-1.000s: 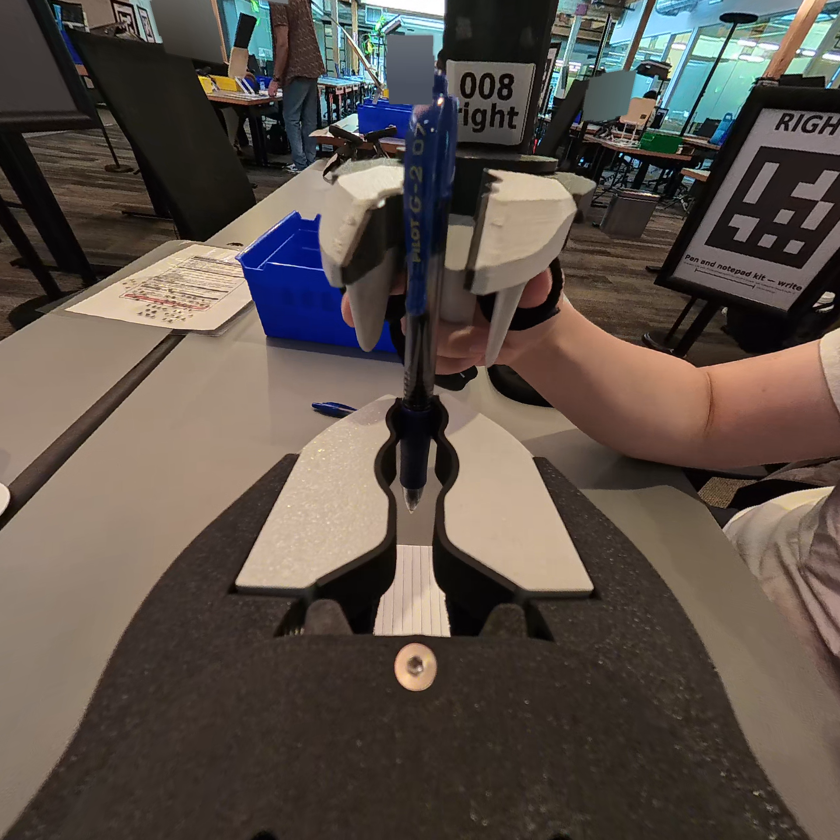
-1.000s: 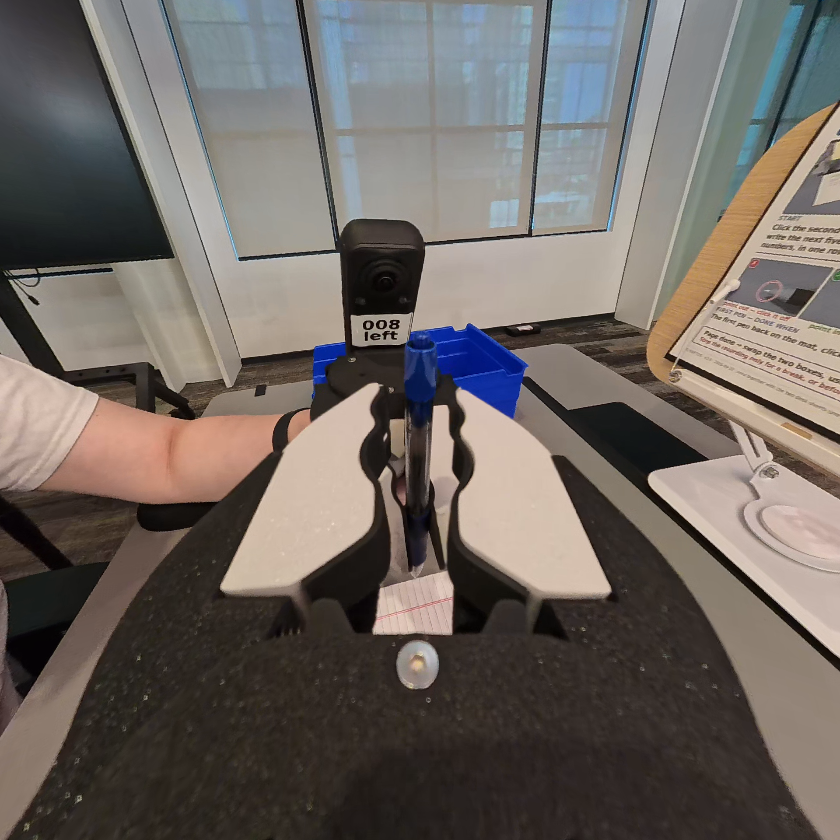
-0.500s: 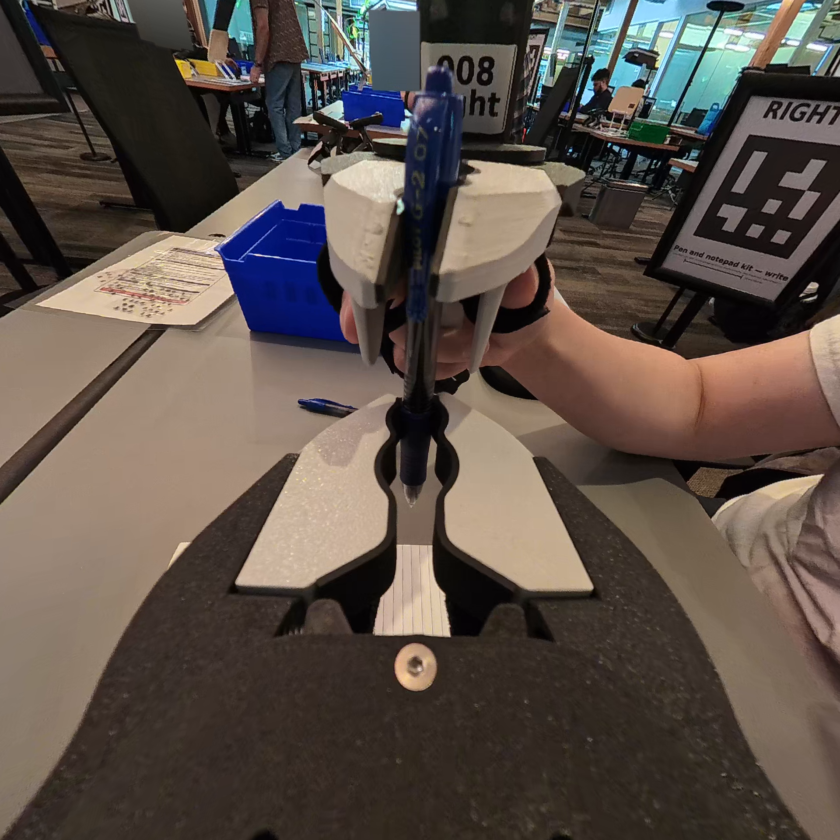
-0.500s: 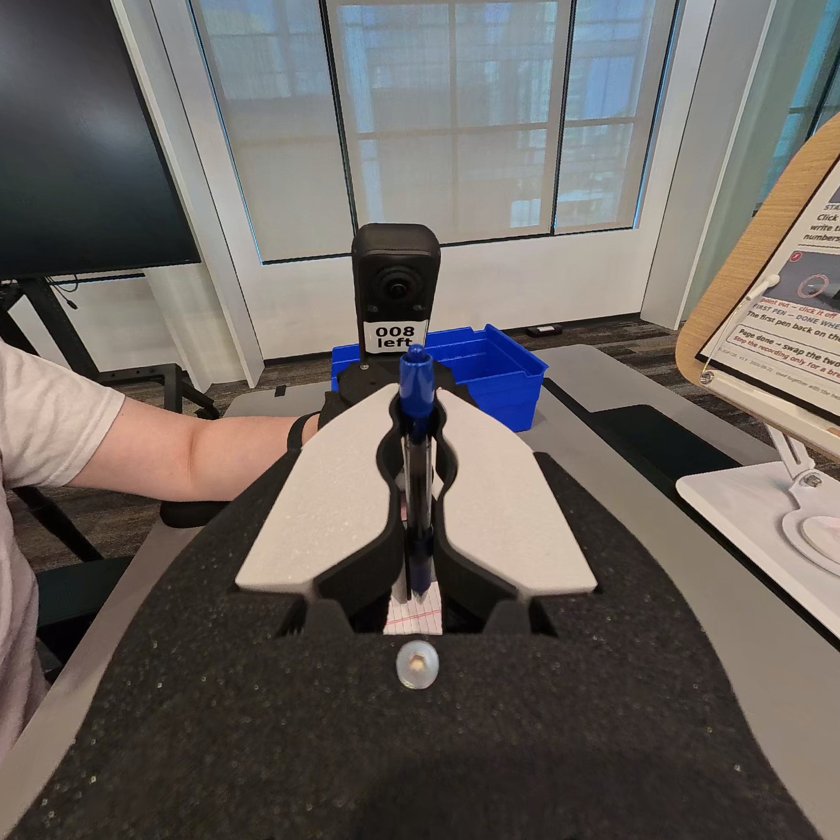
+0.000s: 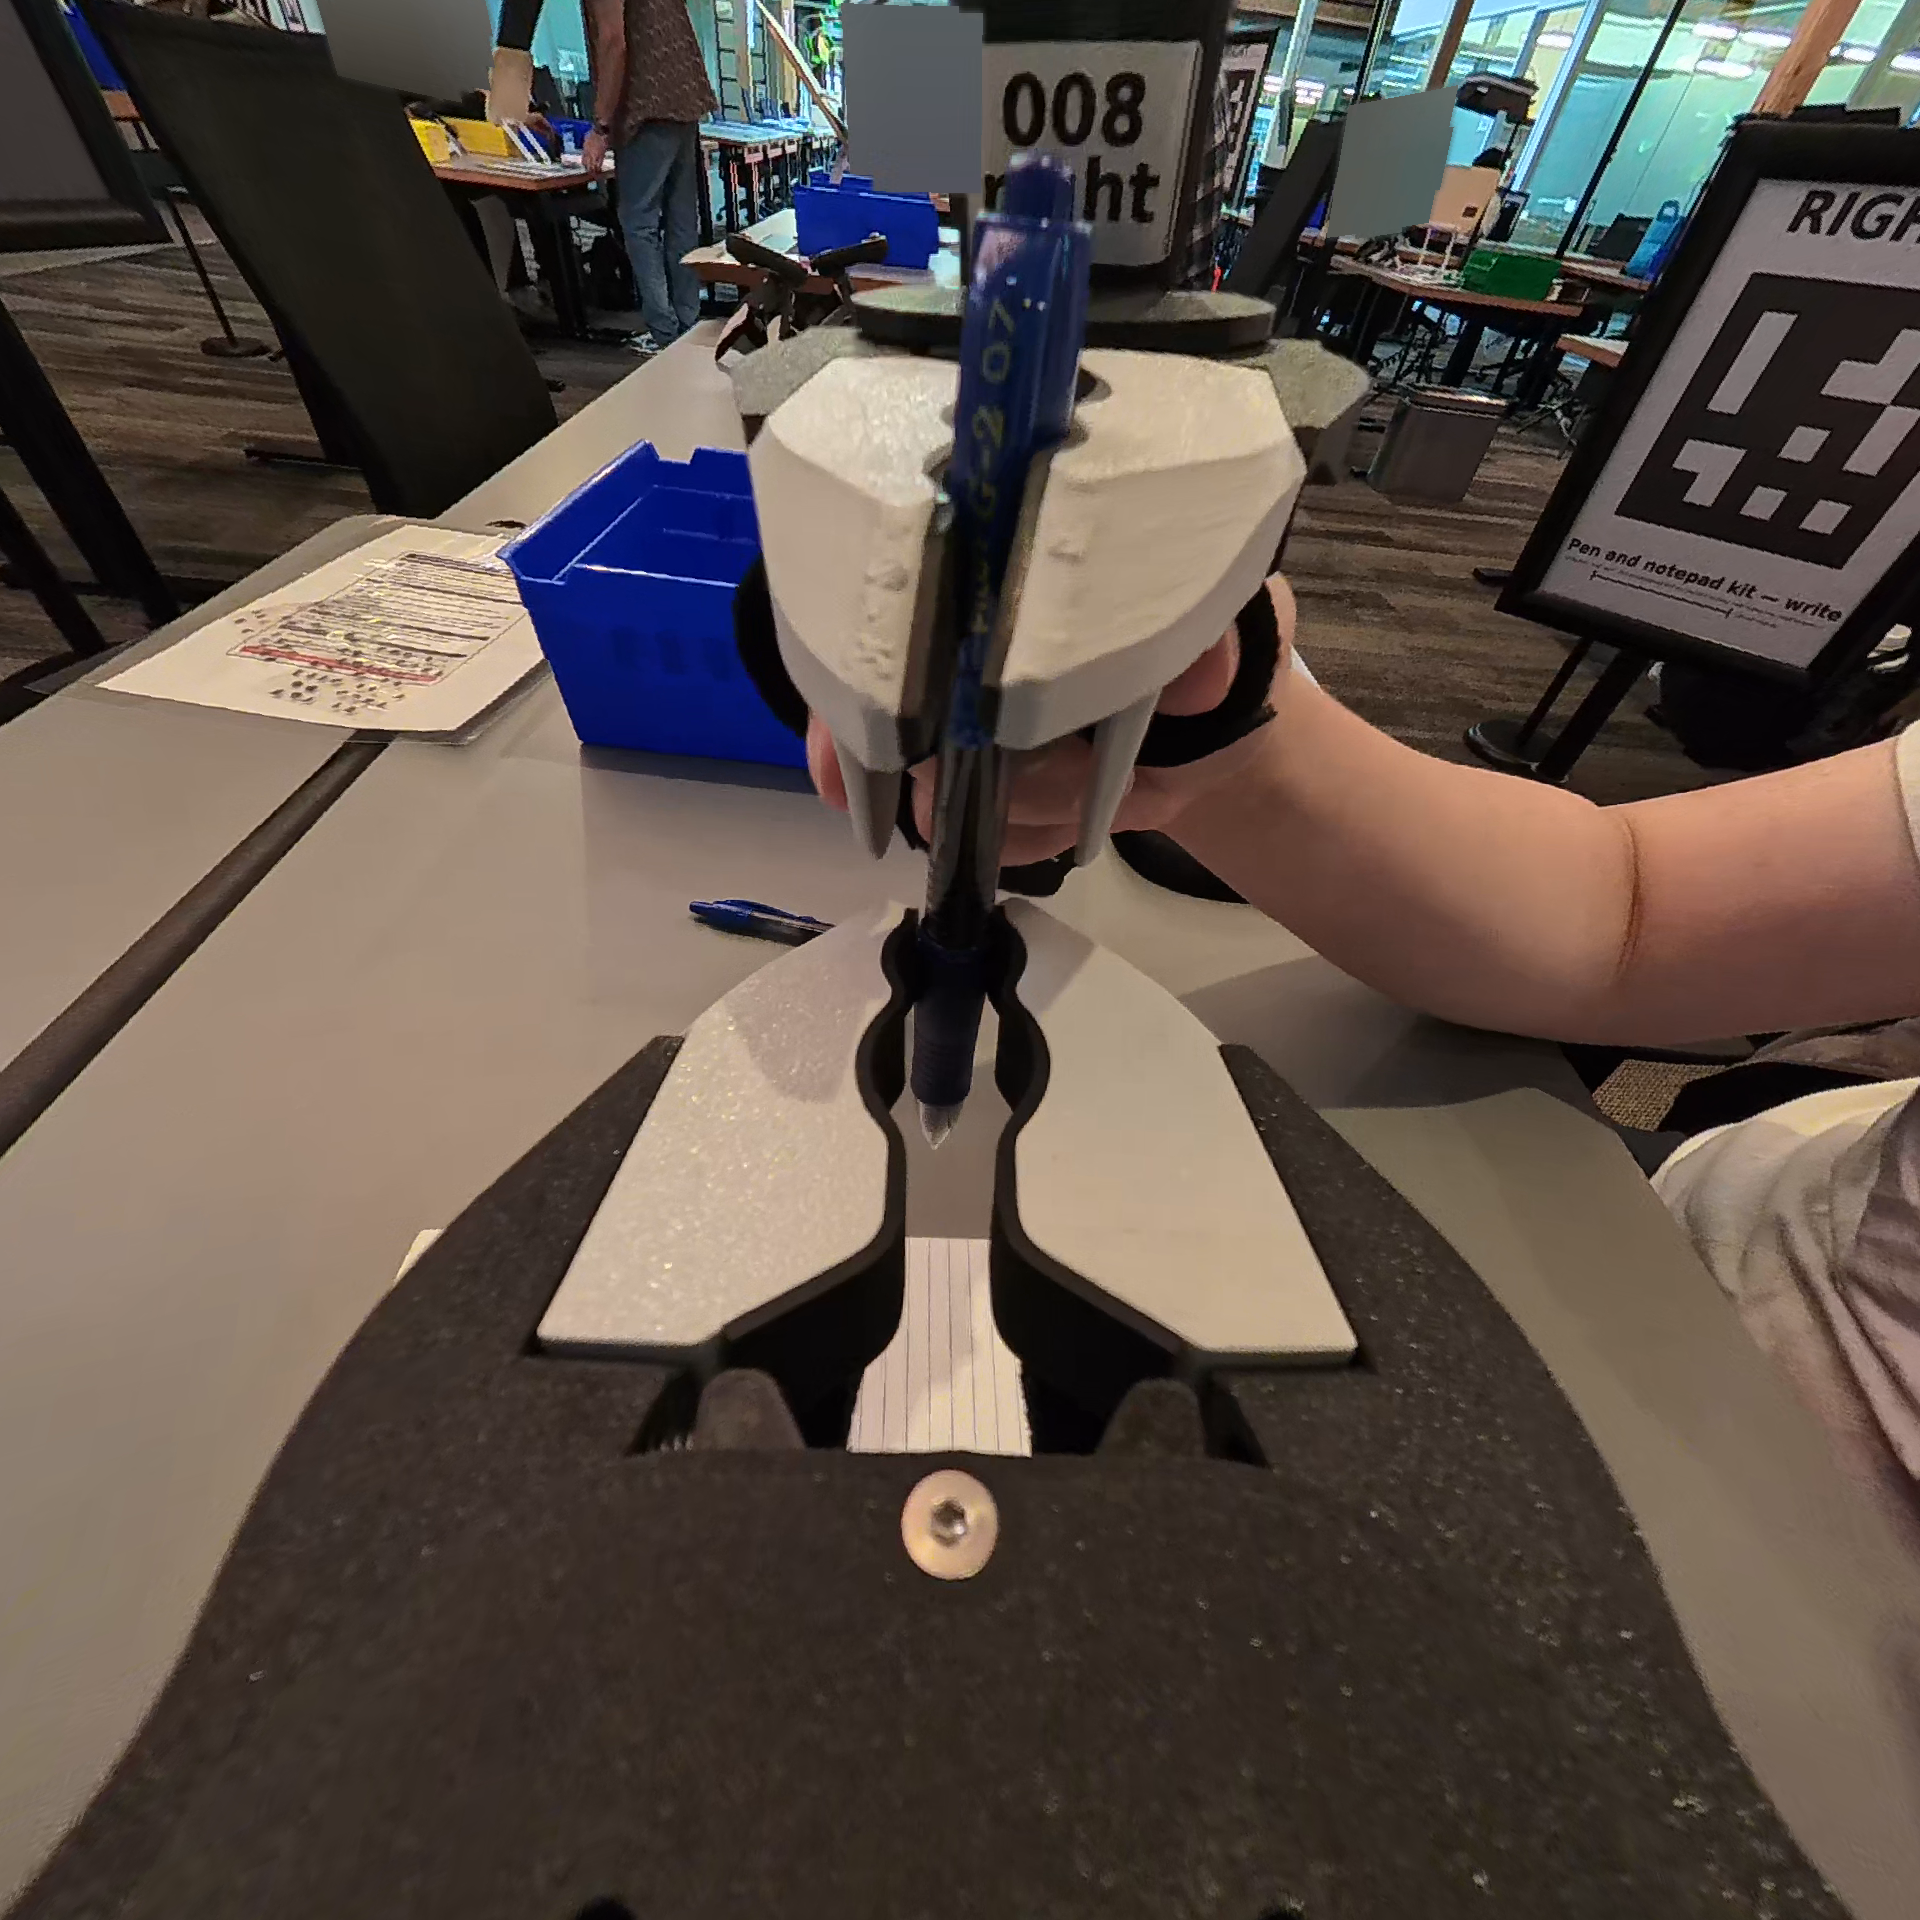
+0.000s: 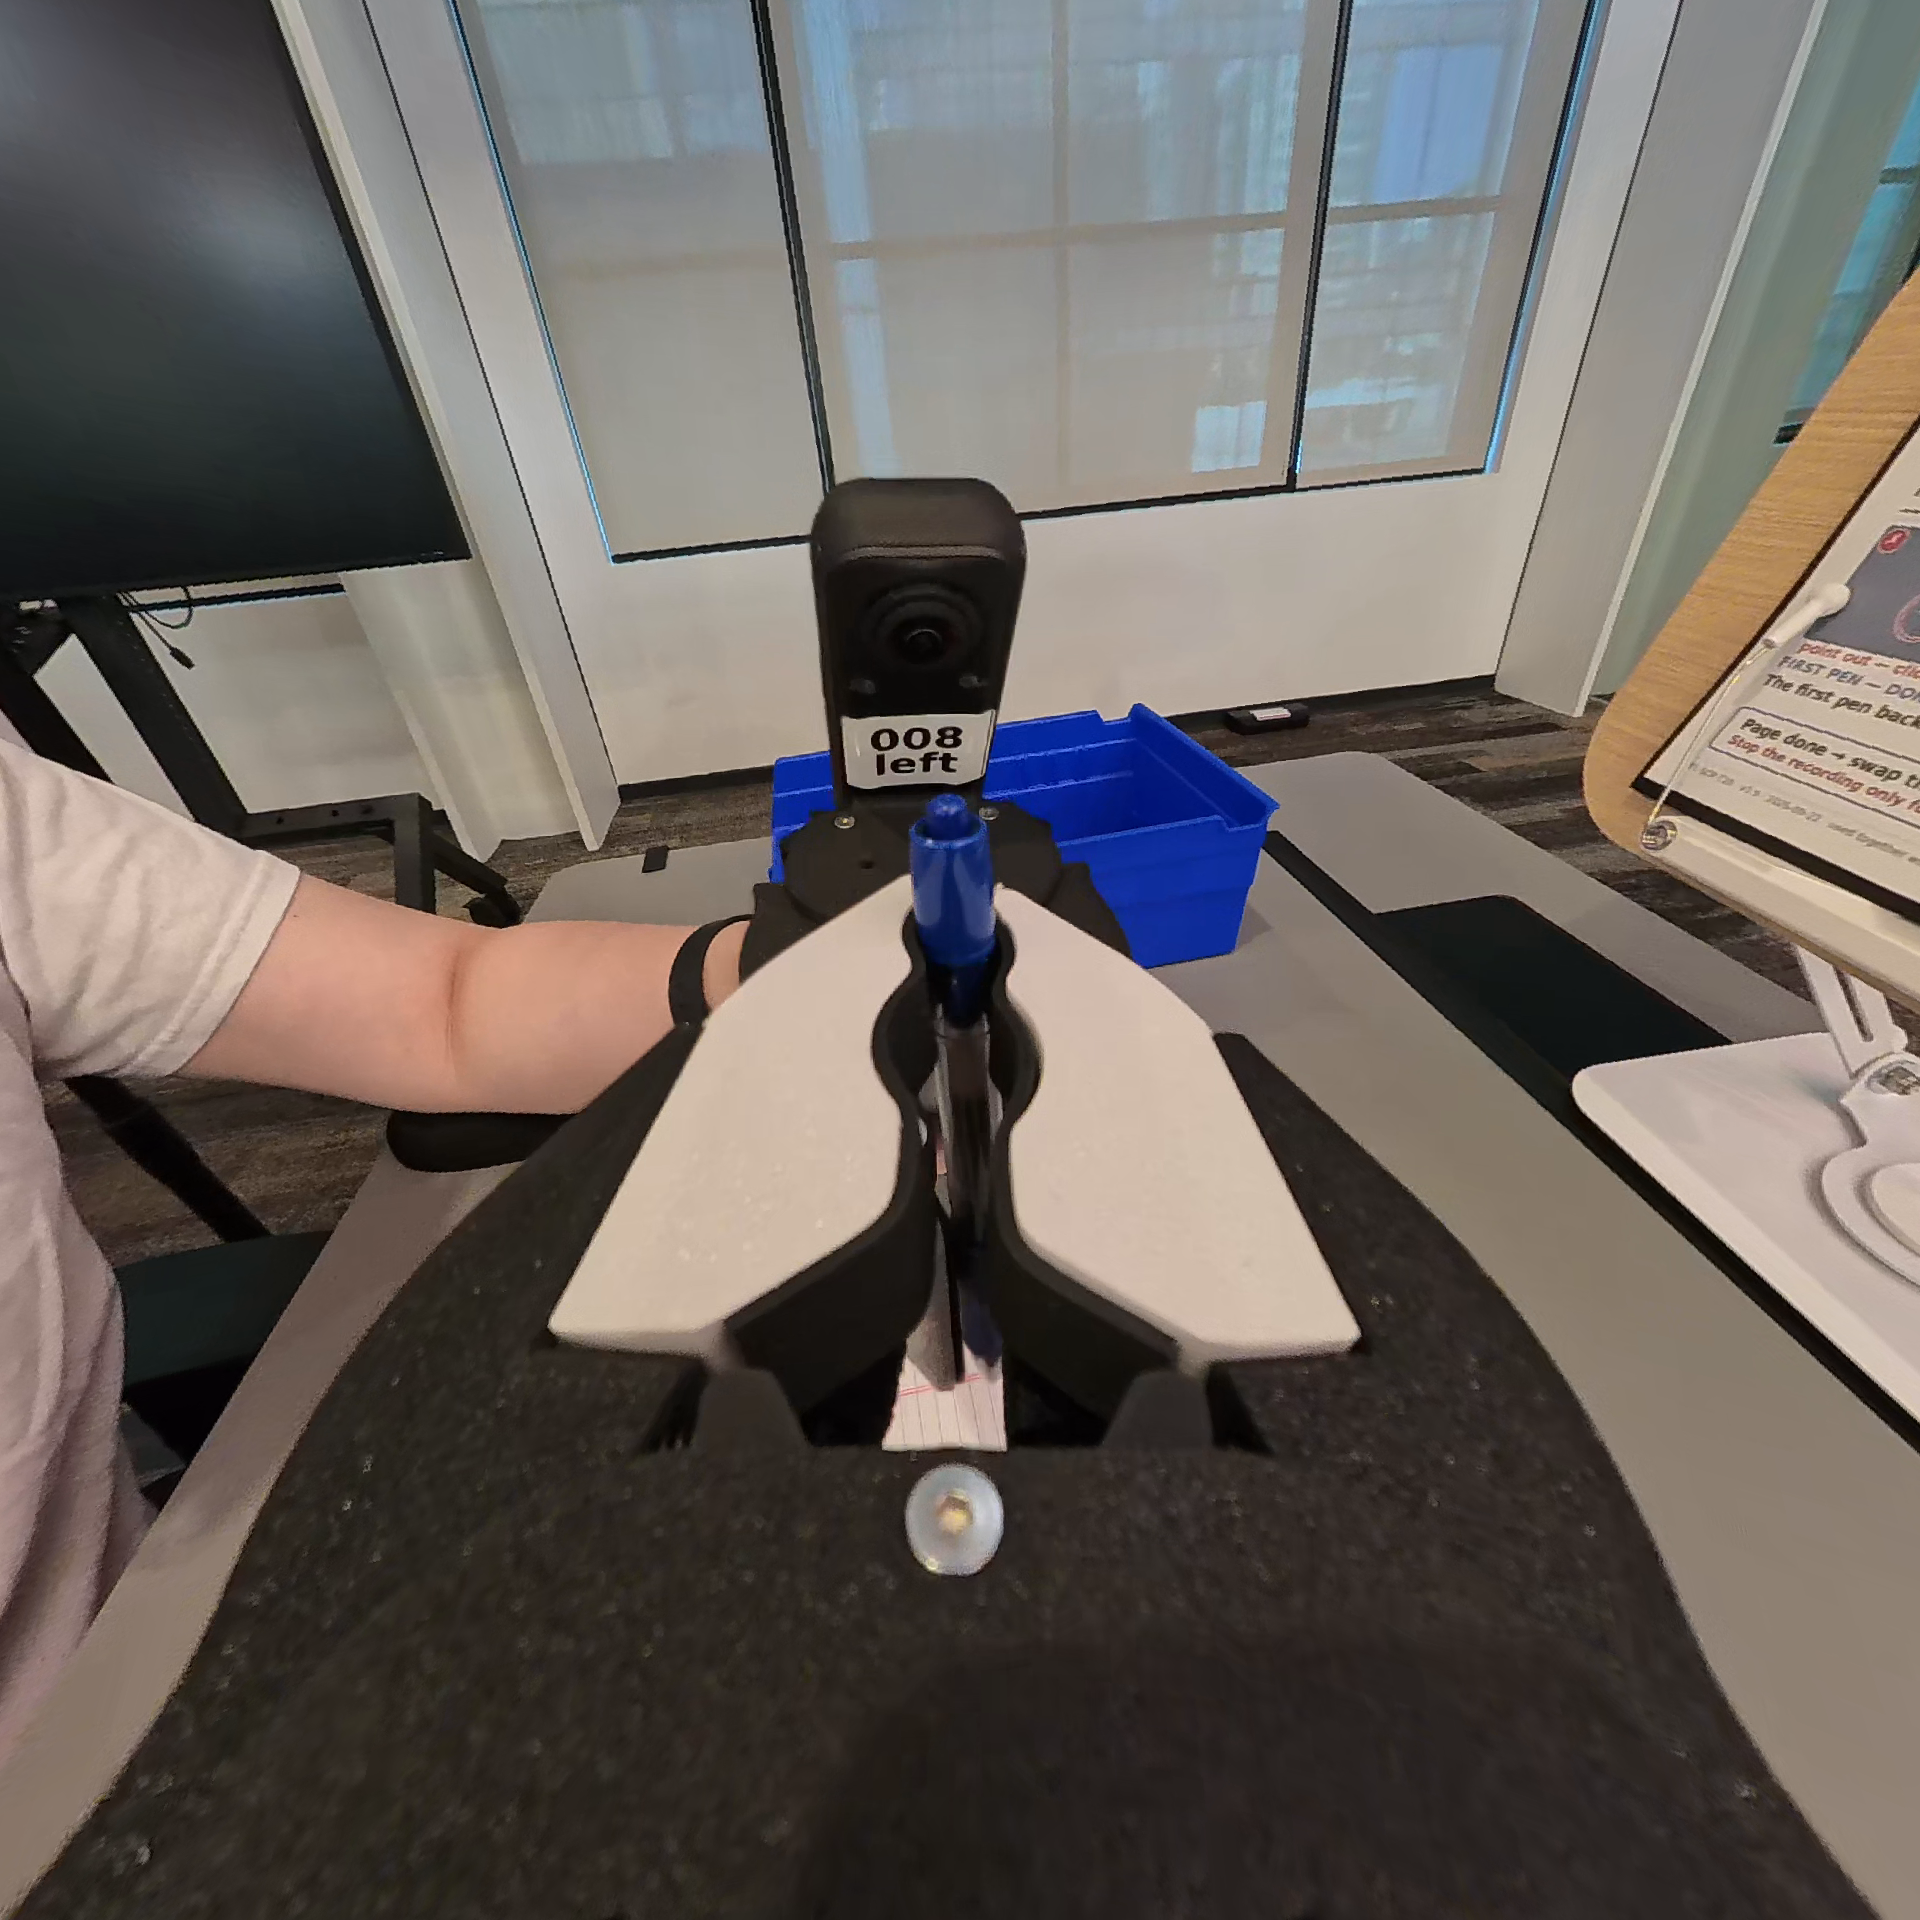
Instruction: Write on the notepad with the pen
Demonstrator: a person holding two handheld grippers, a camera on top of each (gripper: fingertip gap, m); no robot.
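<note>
Grey surface (image 5: 436, 997) carried our lined notepad (image 5: 940, 1351) beneath both tools, where our right tool (image 6: 951, 1049) pinched the upright pen (image 6: 951, 904) by its barrel and our left tool (image 5: 940, 997) clasped its grip, probably steadying the tip before writing.

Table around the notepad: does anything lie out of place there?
Yes. A second blue pen lies loose on the grey table, in front of the blue bin, while both grippers hold the writing pen.
</note>
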